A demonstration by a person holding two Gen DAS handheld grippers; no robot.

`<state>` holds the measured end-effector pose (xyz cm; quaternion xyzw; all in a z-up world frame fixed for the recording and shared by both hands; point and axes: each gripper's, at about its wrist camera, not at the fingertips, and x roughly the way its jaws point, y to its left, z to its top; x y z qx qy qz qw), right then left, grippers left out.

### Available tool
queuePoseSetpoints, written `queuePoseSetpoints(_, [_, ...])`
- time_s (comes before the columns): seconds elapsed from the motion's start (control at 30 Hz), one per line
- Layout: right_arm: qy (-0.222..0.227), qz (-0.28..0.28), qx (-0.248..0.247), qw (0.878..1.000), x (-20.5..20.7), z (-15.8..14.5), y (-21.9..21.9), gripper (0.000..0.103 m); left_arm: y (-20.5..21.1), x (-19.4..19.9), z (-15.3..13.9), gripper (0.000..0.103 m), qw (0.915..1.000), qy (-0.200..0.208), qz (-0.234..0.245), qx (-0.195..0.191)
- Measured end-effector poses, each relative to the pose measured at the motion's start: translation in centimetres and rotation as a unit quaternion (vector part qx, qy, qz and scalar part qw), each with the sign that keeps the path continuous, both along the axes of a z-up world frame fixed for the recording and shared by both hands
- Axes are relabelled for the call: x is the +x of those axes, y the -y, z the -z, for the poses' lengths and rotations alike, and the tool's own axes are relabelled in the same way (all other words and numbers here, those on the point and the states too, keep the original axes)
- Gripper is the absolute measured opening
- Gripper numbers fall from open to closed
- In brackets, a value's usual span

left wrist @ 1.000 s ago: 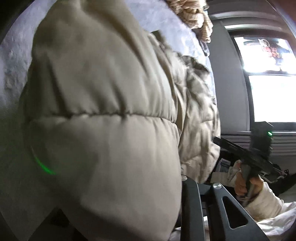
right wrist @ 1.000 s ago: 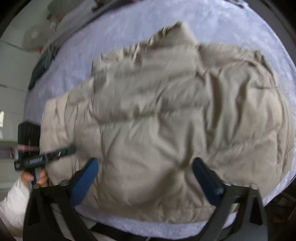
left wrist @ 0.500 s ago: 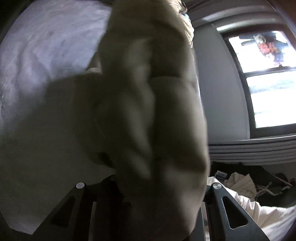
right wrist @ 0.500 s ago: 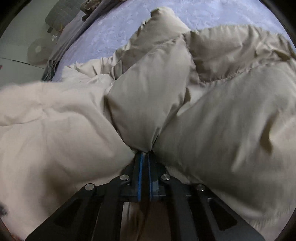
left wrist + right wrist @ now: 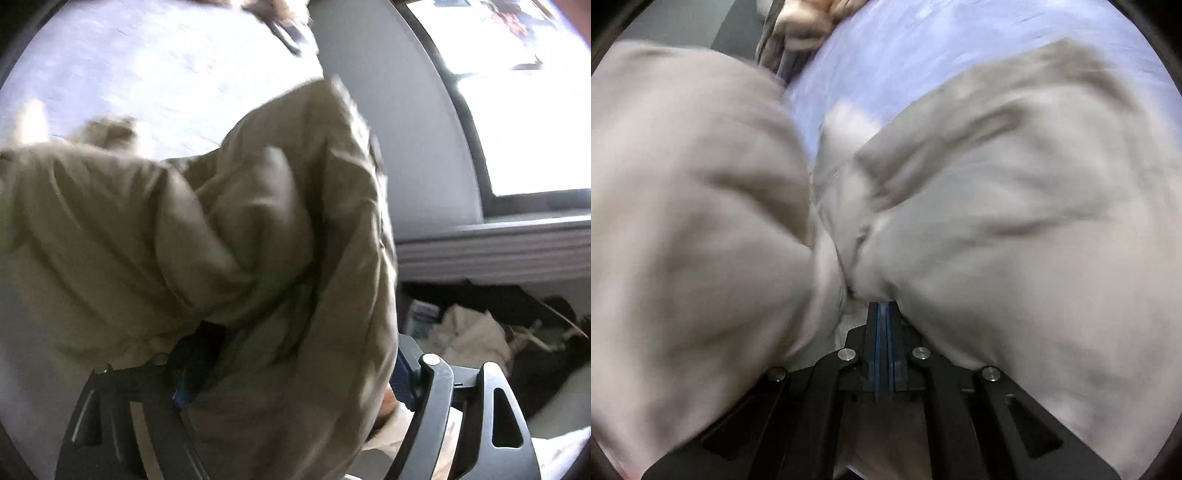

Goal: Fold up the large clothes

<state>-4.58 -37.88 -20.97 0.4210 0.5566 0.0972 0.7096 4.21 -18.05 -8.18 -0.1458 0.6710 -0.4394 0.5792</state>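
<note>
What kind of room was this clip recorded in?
Most likely a bedroom at home. The beige puffer jacket is being handled over a wide lavender bedspread, a bright window stands beside it, and loose clothes lie piled below the sill.

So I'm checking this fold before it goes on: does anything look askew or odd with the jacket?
Yes: the beige puffer jacket is bunched, not flat on the lavender bedspread. The right gripper pinches a gathered wad; the left gripper, its jaws just opening, has a thick fold draped between them.

Lavender bedspread (image 5: 155,74), bright window (image 5: 524,110), floor clutter (image 5: 480,328).
</note>
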Motion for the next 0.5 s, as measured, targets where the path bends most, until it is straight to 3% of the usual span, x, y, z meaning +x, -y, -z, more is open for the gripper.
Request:
queuePoseSetpoints(0.1, [-0.008, 0.048, 0.008, 0.999, -3.2, -0.1, 2.8, 0.003, 2.6, 0.2, 2.9, 0.080, 0.9981, -0.042, 0.028, -0.037])
queuePoseSetpoints(0.27, [-0.017, 0.094, -0.008, 0.995, -8.3, -1.4, 4.9, 0.005, 6.6, 1.3, 5.8, 0.080, 0.9992, -0.019, 0.035, -0.002])
queuePoseSetpoints(0.33, [-0.005, 0.103, -0.016, 0.994, -10.3, -2.9, 5.1, 0.018, 7.0, 1.8, 5.5, 0.080, 0.9993, -0.016, 0.034, 0.005])
queuePoseSetpoints(0.4, [0.027, 0.110, -0.013, 0.994, -11.9, -5.1, 4.8, 0.054, 8.3, 1.8, 5.4, 0.080, 0.9992, -0.005, 0.038, 0.012])
queuePoseSetpoints(0.5, [0.077, 0.089, -0.003, 0.993, -13.7, -7.8, 4.3, 0.065, 8.6, 1.0, 5.6, 0.080, 0.9981, 0.015, 0.052, 0.028])
